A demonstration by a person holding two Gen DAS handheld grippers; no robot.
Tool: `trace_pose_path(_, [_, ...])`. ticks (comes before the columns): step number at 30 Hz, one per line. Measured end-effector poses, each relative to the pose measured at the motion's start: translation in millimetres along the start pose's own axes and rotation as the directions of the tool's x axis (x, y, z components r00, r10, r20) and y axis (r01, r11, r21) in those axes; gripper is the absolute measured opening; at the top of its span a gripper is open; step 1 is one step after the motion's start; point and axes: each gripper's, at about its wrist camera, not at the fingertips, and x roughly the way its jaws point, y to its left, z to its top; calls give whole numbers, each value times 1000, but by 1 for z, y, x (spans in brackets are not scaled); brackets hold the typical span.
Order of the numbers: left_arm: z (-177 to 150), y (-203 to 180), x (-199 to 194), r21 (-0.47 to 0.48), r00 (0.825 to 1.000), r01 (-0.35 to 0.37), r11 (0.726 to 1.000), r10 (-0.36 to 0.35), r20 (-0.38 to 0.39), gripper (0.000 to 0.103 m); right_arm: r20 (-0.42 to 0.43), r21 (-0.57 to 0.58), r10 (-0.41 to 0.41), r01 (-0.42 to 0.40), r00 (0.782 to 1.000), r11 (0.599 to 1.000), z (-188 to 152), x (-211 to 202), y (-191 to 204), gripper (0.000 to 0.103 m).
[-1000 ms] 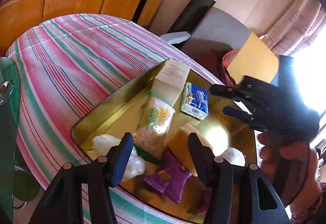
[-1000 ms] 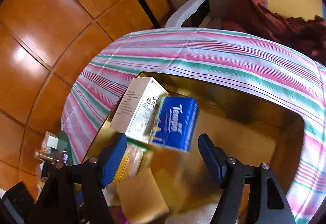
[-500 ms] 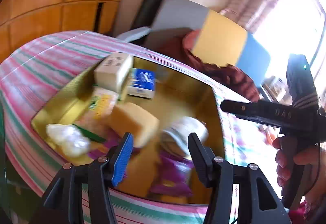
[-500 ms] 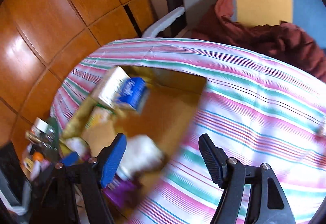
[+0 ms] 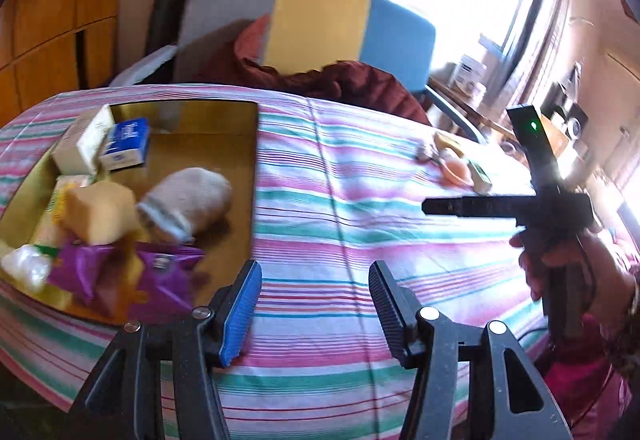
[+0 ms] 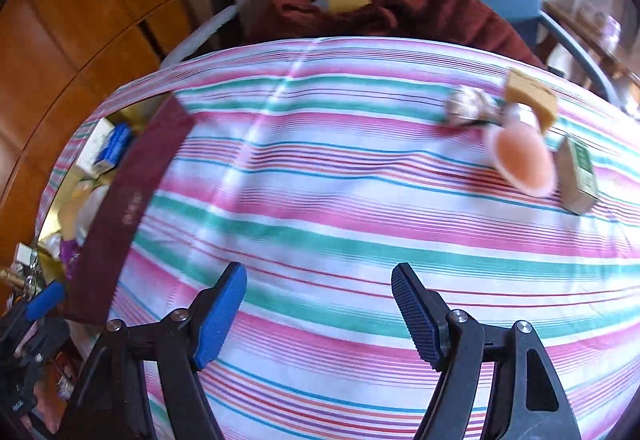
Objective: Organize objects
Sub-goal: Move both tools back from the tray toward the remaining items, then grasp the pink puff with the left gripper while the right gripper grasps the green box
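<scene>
1. Both views are swinging away from the gold box (image 5: 248, 160), which filled them a second ago, toward the bare striped cloth (image 6: 340, 200) of the worktop.
2. The left gripper (image 5: 316, 304) is hanging over the cloth just beside the box; its fingers are spread and holding nothing.
3. The right gripper (image 6: 320, 312) is likewise heading off with spread, empty fingers, aimed toward the far corner.
4. The box is now holding the white carton (image 5: 82, 146), blue tissue pack (image 5: 126, 144), yellow block (image 5: 98, 214), pale roll (image 5: 188, 200) and purple packets (image 5: 132, 272).
5. A loose cluster is lying well apart from it: a pink disc (image 6: 524, 164), a green-printed carton (image 6: 578, 176), a tan block (image 6: 530, 100) and a blurred wrapped item (image 6: 470, 108).
6. Judgement: packing is partly done, and the right gripper is probably turning to fetch from that cluster.
</scene>
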Motion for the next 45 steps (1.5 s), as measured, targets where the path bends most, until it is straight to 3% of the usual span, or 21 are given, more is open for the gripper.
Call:
trace_pose_path(5, [-5, -25, 9, 62, 999, 20, 998, -17, -41, 56, 59, 71, -87, 83, 994, 994, 10, -19, -60, 78])
trace_pose_path(10, [-7, -41, 17, 90, 998, 24, 996, -17, -68, 56, 153, 234, -203, 164, 967, 958, 32, -44, -130, 78])
trace_pose_path(16, [-10, -56, 32, 117, 993, 25, 993, -12, -115, 56, 160, 317, -252, 192, 954, 929, 48, -33, -181, 78])
trace_pose_path(20, [-10, -68, 41, 146, 991, 22, 989, -2, -136, 56, 146, 319, -245, 188, 959, 929, 51, -16, -194, 70])
trace_pose_path(29, [-1, -97, 66, 179, 984, 43, 983, -11, -175, 56, 58, 336, -170, 141, 984, 931, 53, 6, -208, 34])
trace_pose_path(34, [19, -119, 84, 185, 984, 70, 980, -37, -176, 56, 38, 367, -145, 121, 989, 922, 51, 4, -209, 33])
trace_pose_path(41, [54, -170, 134, 233, 980, 86, 969, -40, -197, 57, -33, 428, -200, 195, 979, 883, 42, -8, -228, 32])
trace_pose_path(45, [78, -199, 167, 263, 977, 98, 960, -43, -207, 58, -46, 424, -196, 197, 980, 884, 44, -9, -235, 32])
